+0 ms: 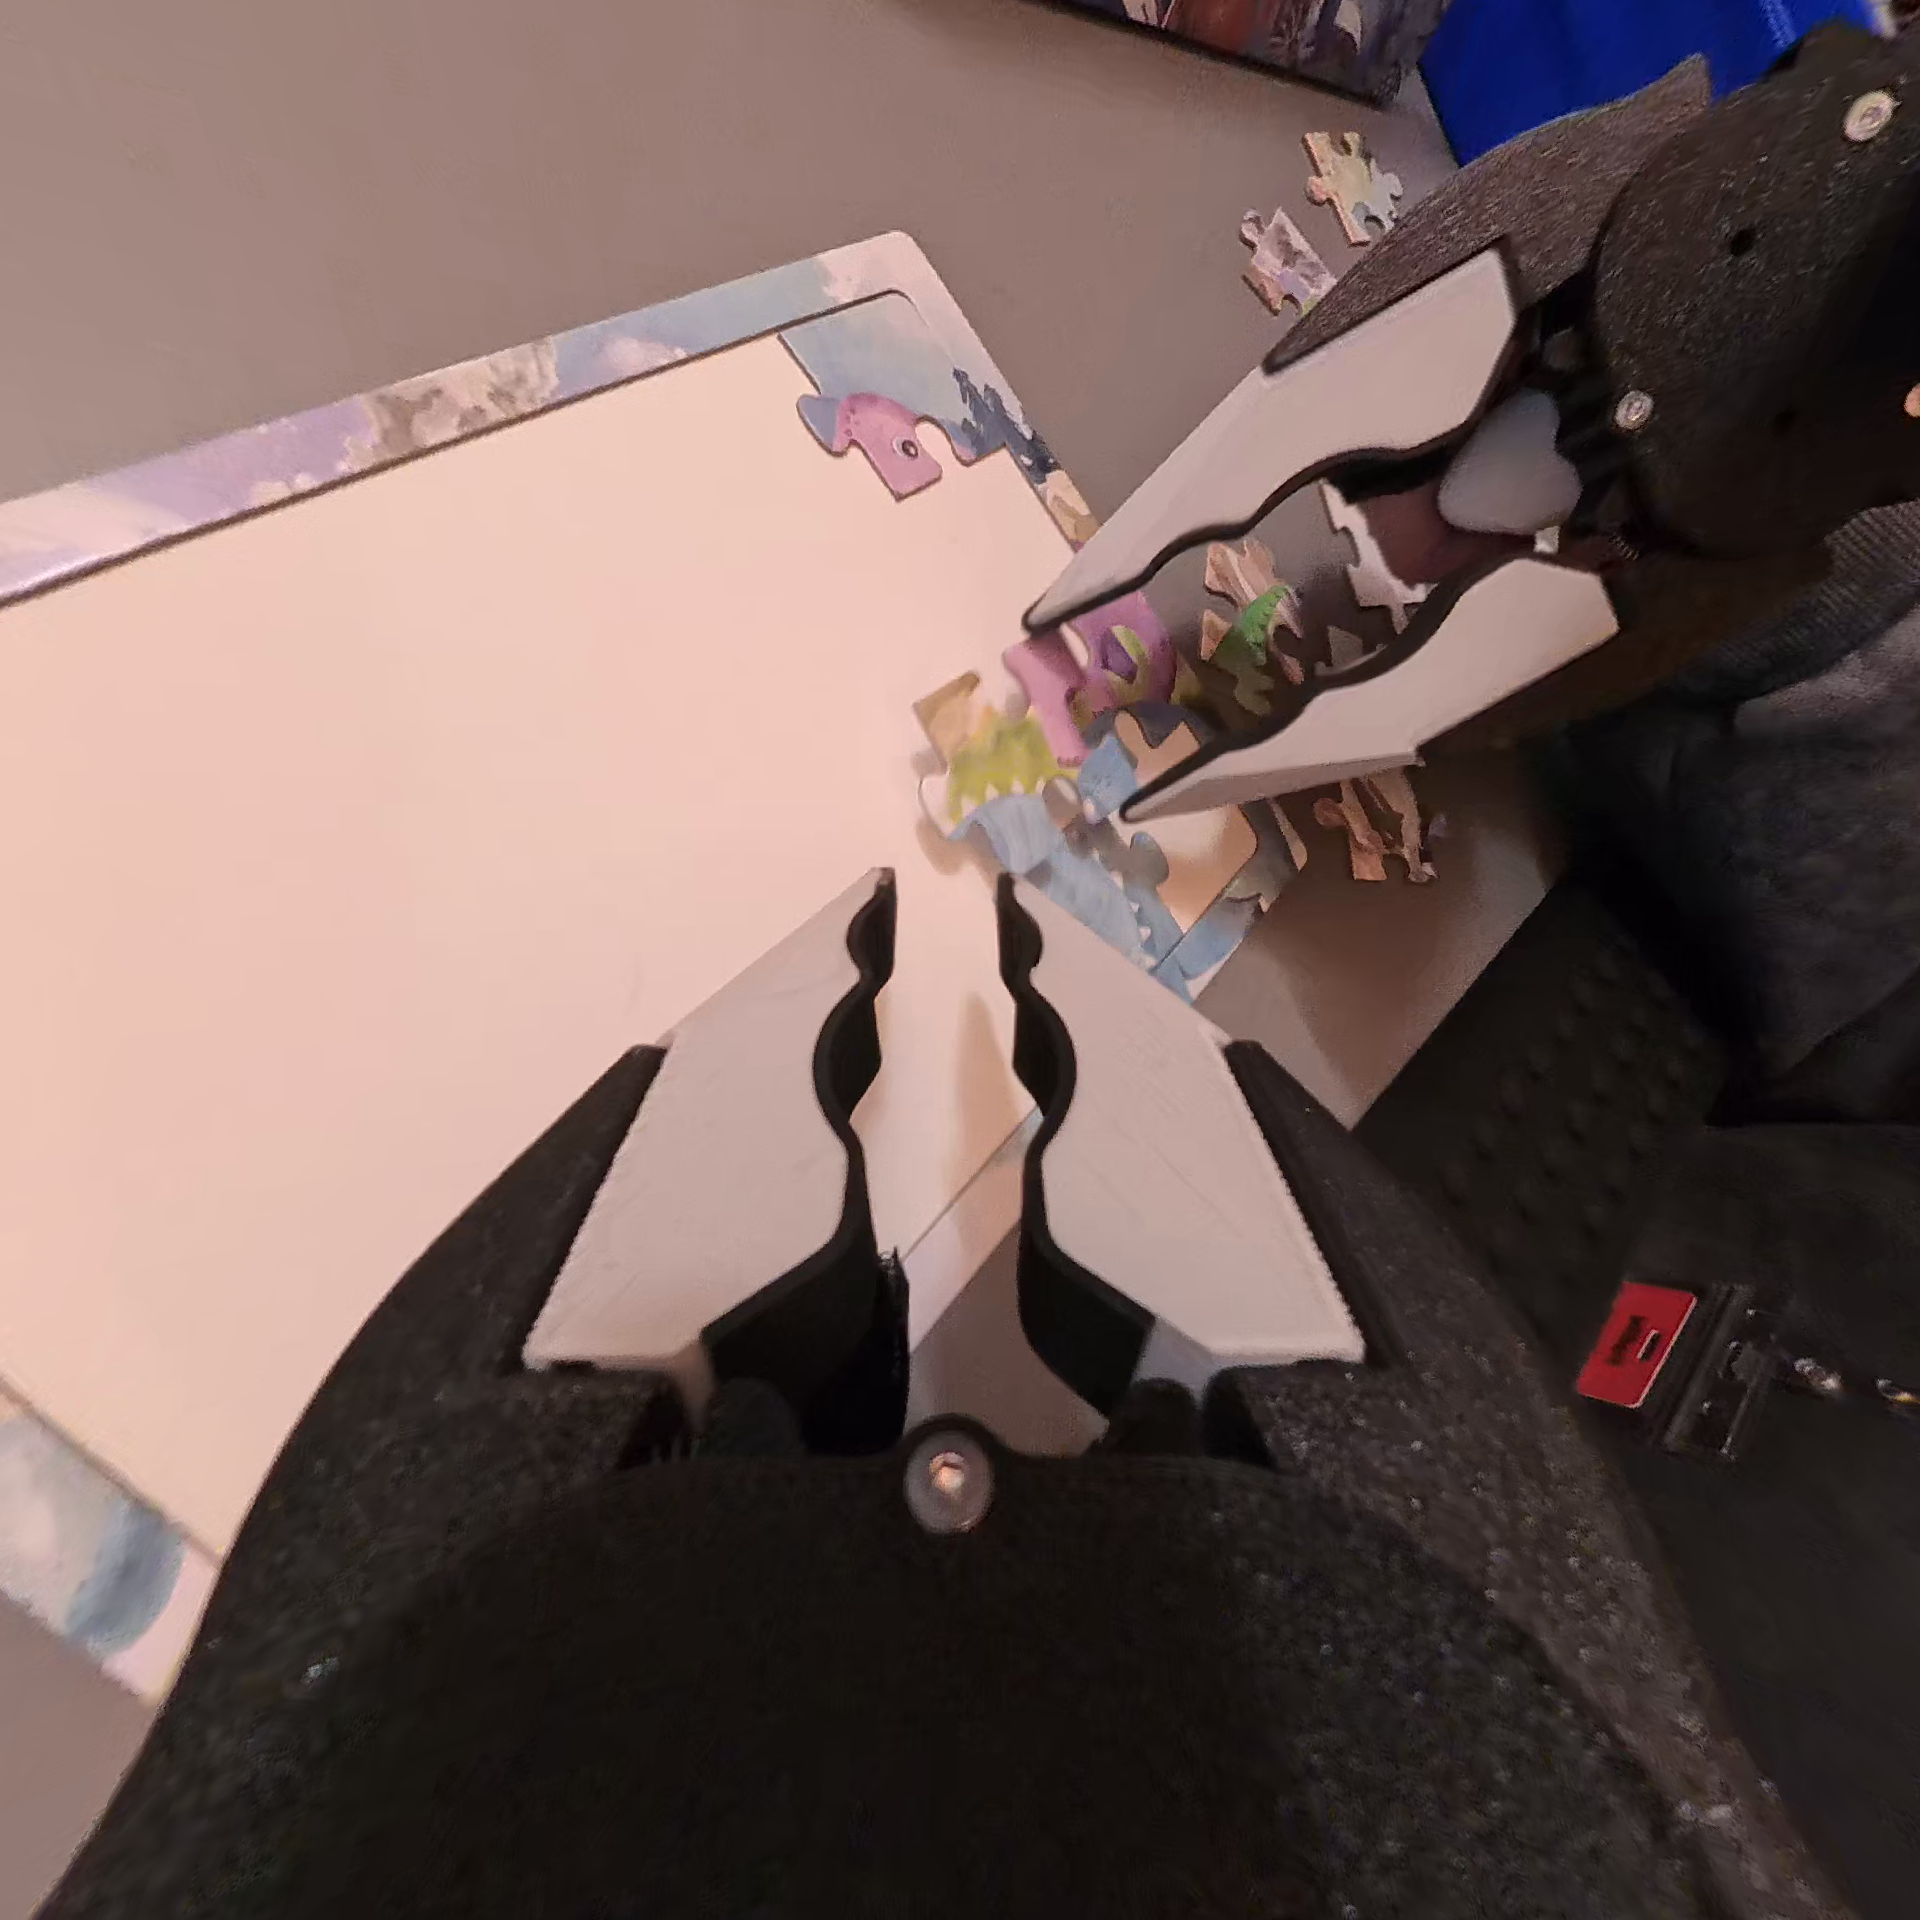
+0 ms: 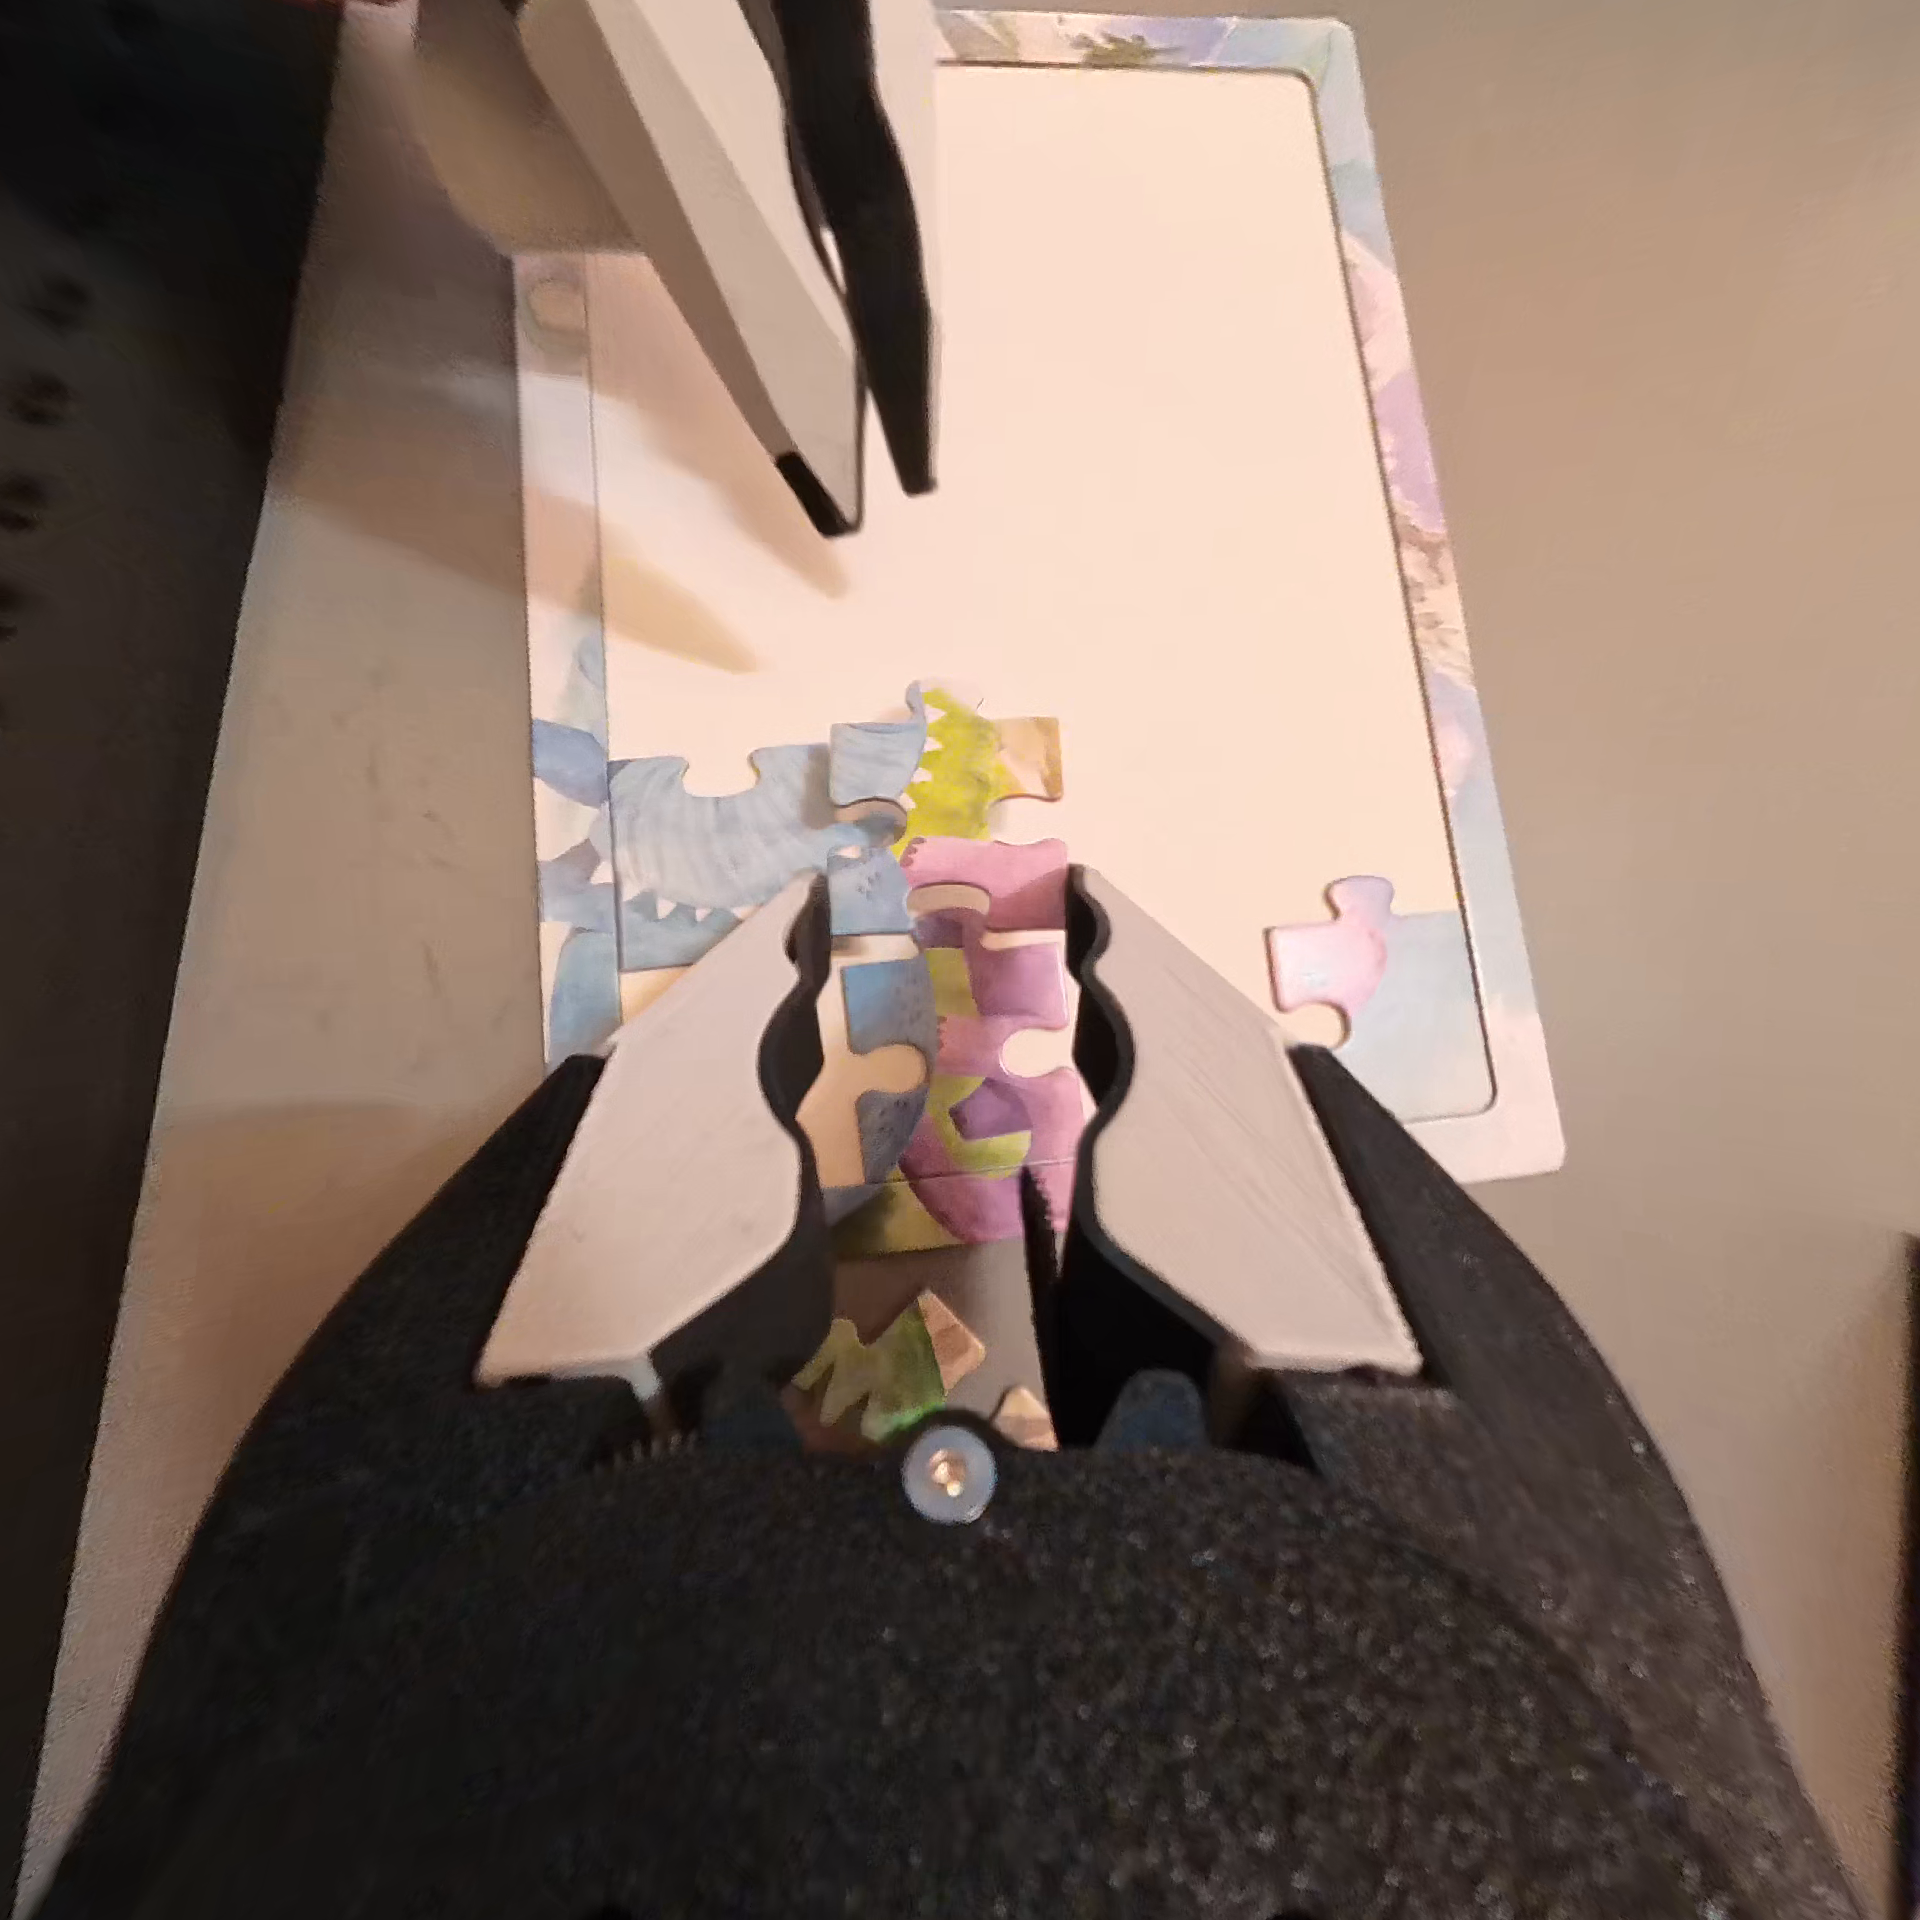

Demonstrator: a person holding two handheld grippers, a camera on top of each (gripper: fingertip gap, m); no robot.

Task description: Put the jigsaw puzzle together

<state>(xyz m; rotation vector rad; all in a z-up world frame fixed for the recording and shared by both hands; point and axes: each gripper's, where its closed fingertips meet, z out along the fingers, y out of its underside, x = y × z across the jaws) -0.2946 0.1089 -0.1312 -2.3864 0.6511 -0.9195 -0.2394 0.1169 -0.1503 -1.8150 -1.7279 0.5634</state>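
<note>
Over a white puzzle tray with pastel border (image 2: pixel 1392 436), the right gripper (image 2: pixel 951 883) gapes around a purple-and-blue cluster of joined cardboard pieces (image 2: pixel 987 997); the left gripper (image 1: pixel 943 894), slightly parted, holds nothing.

Puzzle tray (image 2: pixel 1434 499) on table (image 2: pixel 1714 416); loose pieces (image 1: pixel 1340 187) beside tray.

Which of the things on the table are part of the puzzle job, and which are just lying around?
Part of the job:
- puzzle tray, mostly bare
- placed corner piece
- joined pieces on the tray
- loose pieces on the table
- left hand-held gripper, open
- right hand-held gripper, open over the pieces

Lying about:
- blue object
- black case with red latch
</note>
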